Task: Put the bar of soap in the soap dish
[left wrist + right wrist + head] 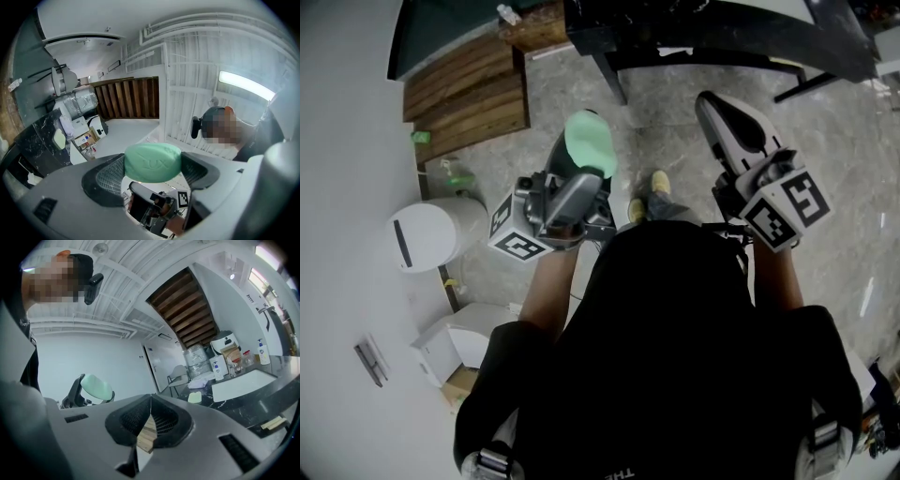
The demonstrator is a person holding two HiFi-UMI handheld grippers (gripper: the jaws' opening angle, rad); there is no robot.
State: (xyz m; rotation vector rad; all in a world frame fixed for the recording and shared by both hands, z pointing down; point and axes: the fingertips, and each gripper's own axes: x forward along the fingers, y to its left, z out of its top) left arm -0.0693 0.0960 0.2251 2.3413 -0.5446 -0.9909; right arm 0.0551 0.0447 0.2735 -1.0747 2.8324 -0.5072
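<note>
left gripper (153,169) | jaws clamped on green soap bar (153,161) | person beyond, wooden slats behind

Black marbled tabletop (255,409), white rectangular basin (240,383) in its middle, pale green soap dish (194,397) just beside the basin, pump bottles (216,370) along the back edge.

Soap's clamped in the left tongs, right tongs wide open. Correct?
Not quite. The right tongs are shut, pads pressed together with nothing between them, as the right gripper view shows. The rest stands: the green soap bar is clamped in the left tongs.
</note>
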